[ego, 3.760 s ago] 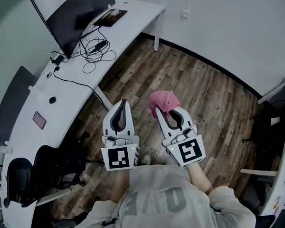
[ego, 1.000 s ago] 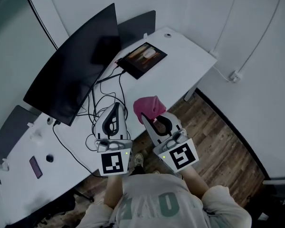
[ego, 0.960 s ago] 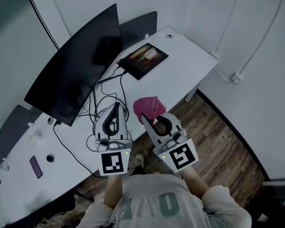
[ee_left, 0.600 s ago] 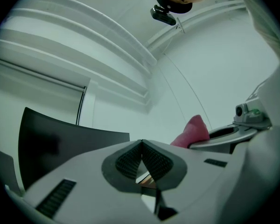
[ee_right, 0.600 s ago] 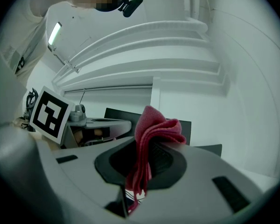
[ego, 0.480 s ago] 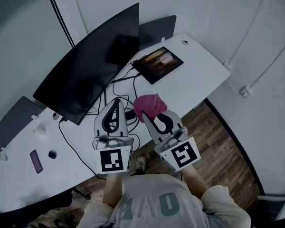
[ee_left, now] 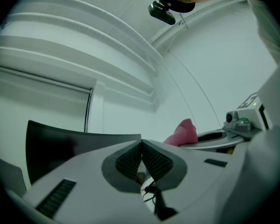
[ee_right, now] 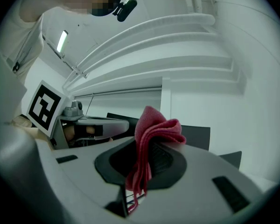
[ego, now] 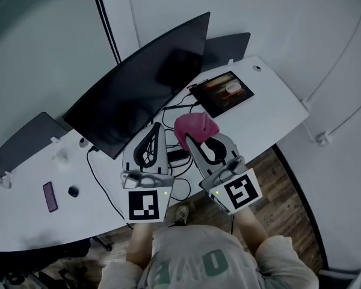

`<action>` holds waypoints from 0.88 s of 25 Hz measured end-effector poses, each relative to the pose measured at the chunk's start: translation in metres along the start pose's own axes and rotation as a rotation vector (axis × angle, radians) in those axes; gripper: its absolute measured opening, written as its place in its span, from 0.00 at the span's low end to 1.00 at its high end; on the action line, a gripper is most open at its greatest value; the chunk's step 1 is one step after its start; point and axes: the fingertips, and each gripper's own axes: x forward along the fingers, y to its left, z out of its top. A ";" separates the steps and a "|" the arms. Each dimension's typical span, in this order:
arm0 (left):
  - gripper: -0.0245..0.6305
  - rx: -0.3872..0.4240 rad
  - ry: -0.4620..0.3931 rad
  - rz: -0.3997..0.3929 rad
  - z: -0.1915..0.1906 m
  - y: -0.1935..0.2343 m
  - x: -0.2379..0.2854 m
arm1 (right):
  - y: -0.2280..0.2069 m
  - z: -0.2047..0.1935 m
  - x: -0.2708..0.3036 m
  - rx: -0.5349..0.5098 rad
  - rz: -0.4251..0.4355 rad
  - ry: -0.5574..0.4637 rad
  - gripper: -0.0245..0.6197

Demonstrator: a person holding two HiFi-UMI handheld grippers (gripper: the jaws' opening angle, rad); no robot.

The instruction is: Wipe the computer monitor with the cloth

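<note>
Cloth soft, light, folded — pinched mid-fold in my right gripper, bunch free to wipe. Left gripper pressed together, empty. Monitor likely fragile — gentle pressure.

Curved white desk, pale walls, wood plank floor

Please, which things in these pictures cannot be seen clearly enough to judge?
1. Monitor, head view: too dark and small to show dust or smears.
2. Tablet screen, head view: picture too small to read.
3. Cables, head view: partly hidden under the left hand-held gripper and right hand-held gripper.
4. Flat pink object, head view: too small to identify.
</note>
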 end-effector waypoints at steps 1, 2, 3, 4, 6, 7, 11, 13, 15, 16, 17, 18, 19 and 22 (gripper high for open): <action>0.06 0.003 -0.006 0.006 0.002 0.005 0.001 | 0.001 0.002 0.006 0.003 0.006 -0.008 0.12; 0.06 0.004 -0.010 0.012 0.004 0.010 0.002 | 0.002 0.003 0.013 0.005 0.012 -0.015 0.12; 0.06 0.004 -0.014 0.016 0.004 0.015 0.003 | 0.004 0.004 0.019 0.007 0.019 -0.019 0.12; 0.06 0.005 -0.016 0.019 0.005 0.021 0.004 | 0.006 0.005 0.025 0.007 0.026 -0.021 0.12; 0.06 0.005 -0.021 0.020 0.002 0.030 0.008 | 0.009 0.004 0.039 0.003 0.041 -0.024 0.12; 0.06 0.004 -0.022 0.018 0.000 0.034 0.011 | 0.010 0.003 0.045 0.003 0.048 -0.023 0.12; 0.06 -0.017 -0.014 -0.002 -0.009 0.043 0.021 | 0.009 -0.008 0.065 0.018 0.045 -0.006 0.12; 0.06 -0.014 -0.009 -0.007 -0.013 0.046 0.025 | 0.007 -0.012 0.072 0.030 0.044 0.000 0.12; 0.06 -0.016 -0.004 0.001 -0.016 0.047 0.028 | 0.006 -0.015 0.075 0.040 0.055 0.005 0.12; 0.06 -0.020 0.001 0.009 -0.018 0.048 0.029 | 0.005 -0.017 0.076 0.045 0.063 0.006 0.12; 0.06 -0.018 0.007 0.018 -0.020 0.048 0.029 | 0.004 -0.018 0.077 0.049 0.072 0.004 0.12; 0.06 -0.013 0.011 0.029 -0.021 0.050 0.030 | 0.003 -0.018 0.079 0.054 0.080 0.001 0.12; 0.06 -0.011 0.015 0.042 -0.022 0.051 0.032 | 0.001 -0.019 0.080 0.059 0.086 -0.002 0.12; 0.06 -0.029 0.027 0.072 -0.024 0.052 0.034 | -0.004 -0.020 0.083 0.069 0.110 0.000 0.12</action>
